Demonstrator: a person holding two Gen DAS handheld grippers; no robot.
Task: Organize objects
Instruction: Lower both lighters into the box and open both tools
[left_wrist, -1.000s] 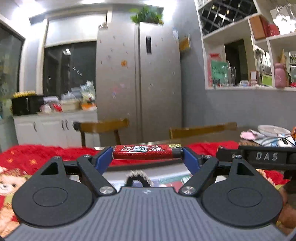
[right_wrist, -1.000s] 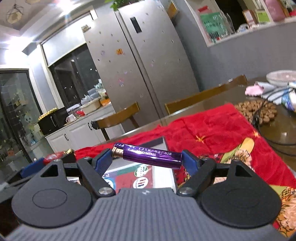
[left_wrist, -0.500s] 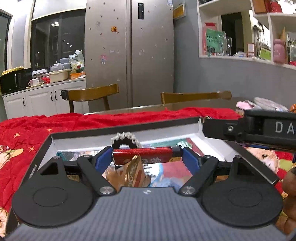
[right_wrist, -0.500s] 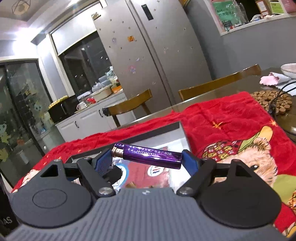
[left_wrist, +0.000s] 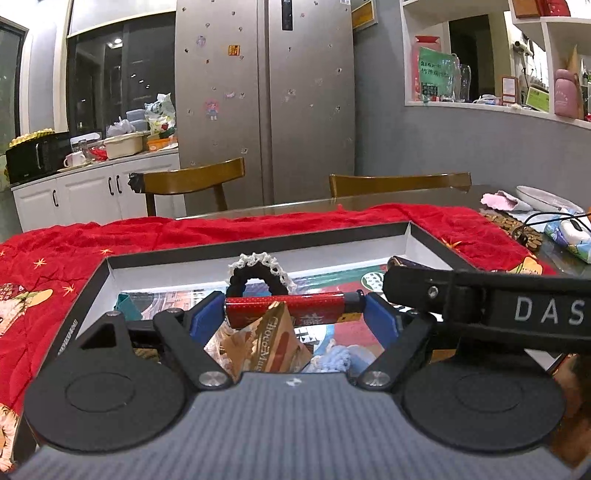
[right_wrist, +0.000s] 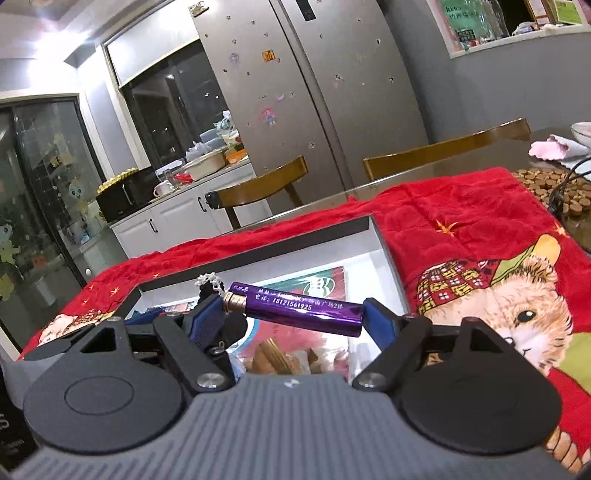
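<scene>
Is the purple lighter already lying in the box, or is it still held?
Held. The purple lighter is clamped endwise between the right gripper's blue pads, hanging above the open box without resting on its contents.

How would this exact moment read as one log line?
left gripper: shut on red lighter | right gripper: shut on purple lighter | both over box

A box (left_wrist: 255, 242) lies on a blanket (left_wrist: 55, 254) over the tabletop (left_wrist: 369, 201). A hair tie (left_wrist: 258, 267) and snack packet (left_wrist: 266, 343) lie in it. Two chairs (left_wrist: 192, 181) stand behind.
</scene>
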